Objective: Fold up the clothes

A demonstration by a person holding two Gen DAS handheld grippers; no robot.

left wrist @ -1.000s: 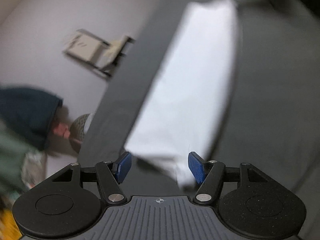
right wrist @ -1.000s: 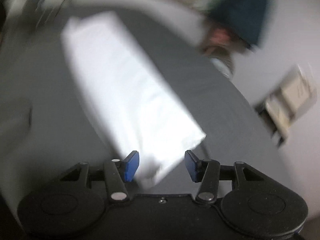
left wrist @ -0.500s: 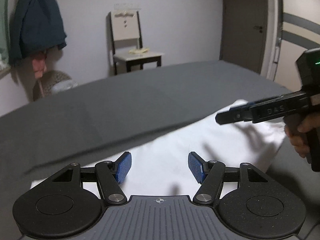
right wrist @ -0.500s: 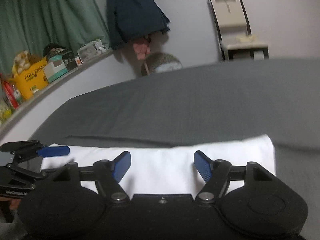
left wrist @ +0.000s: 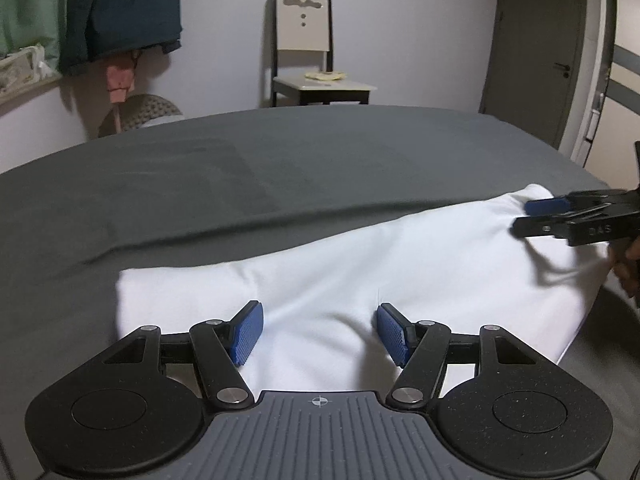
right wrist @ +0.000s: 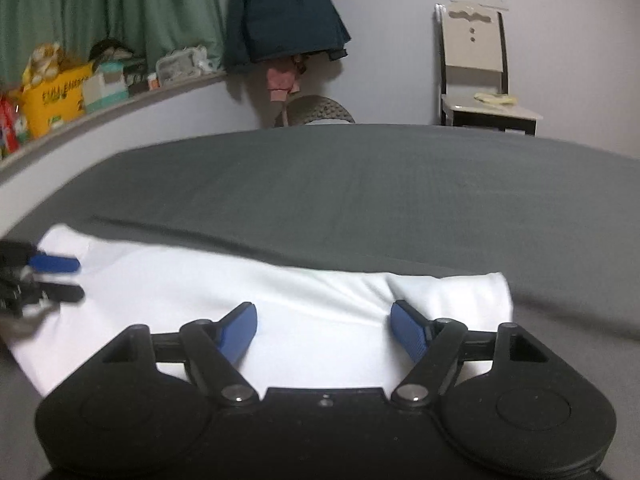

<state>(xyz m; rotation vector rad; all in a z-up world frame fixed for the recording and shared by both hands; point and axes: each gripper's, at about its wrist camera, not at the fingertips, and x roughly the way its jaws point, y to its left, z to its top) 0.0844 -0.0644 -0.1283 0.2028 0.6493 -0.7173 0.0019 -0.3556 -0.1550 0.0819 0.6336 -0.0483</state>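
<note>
A folded white cloth garment [left wrist: 360, 276] lies as a long band across the near part of the dark grey bedspread [left wrist: 280, 168], with a small fold standing up at its left end in the right wrist view. Over its left half hangs the left gripper [left wrist: 318, 332], black with blue ribbed pads — its jaws spread wide and holding nothing. Over the right half sits the right gripper [right wrist: 324, 330], likewise parted and empty — while behind the bed a cream-backed wooden chair [left wrist: 306, 52] stands against the wall.
</note>
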